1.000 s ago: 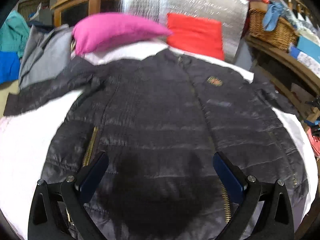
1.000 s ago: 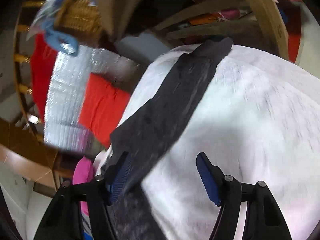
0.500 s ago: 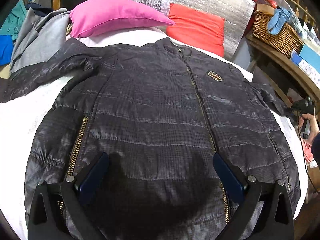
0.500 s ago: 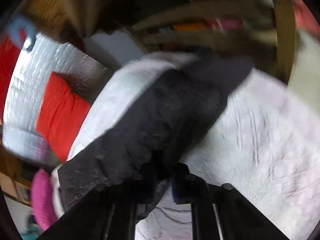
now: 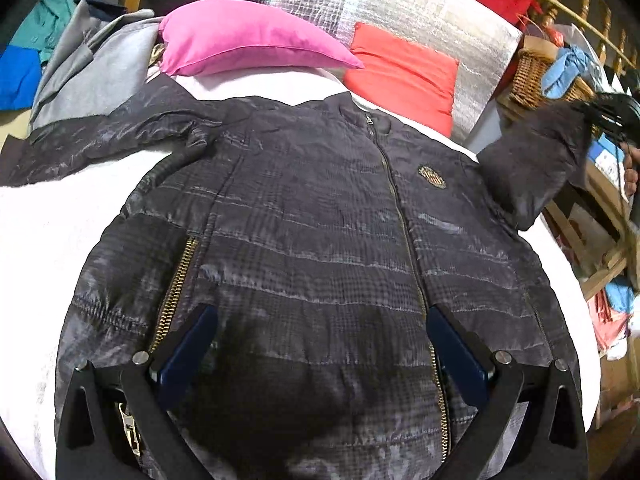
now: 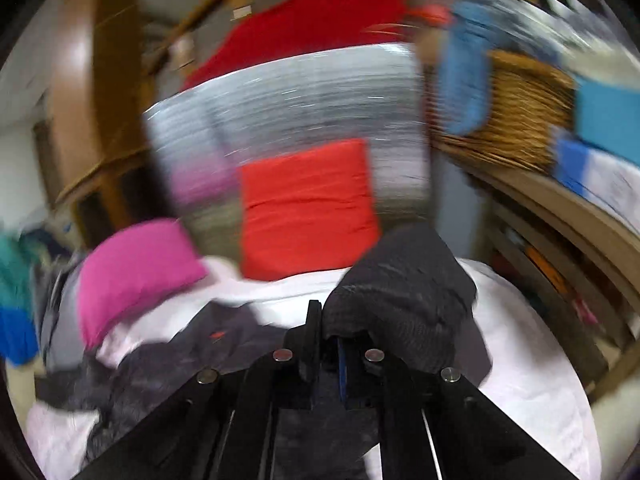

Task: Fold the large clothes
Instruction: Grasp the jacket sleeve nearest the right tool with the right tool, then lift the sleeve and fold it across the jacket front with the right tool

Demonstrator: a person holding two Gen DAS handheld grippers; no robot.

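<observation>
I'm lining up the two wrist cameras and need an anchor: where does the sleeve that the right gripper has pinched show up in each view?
Left wrist: the dark quilted jacket's lifted sleeve hangs at the right edge, raised off the white bed cover.
Right wrist: the same sleeve bunches at lower centre, clamped in the right gripper.
Shared landmark: the orange-red square cushion against the silver quilted panel.

The black jacket (image 5: 312,232) covers most of the white bed (image 5: 44,232), leaving bare strips along both sides. 2 pillows (pink pillow (image 5: 248,36), red pillow (image 5: 404,76)) block the head end; a wooden shelf (image 5: 600,200) crowds the right edge.
</observation>
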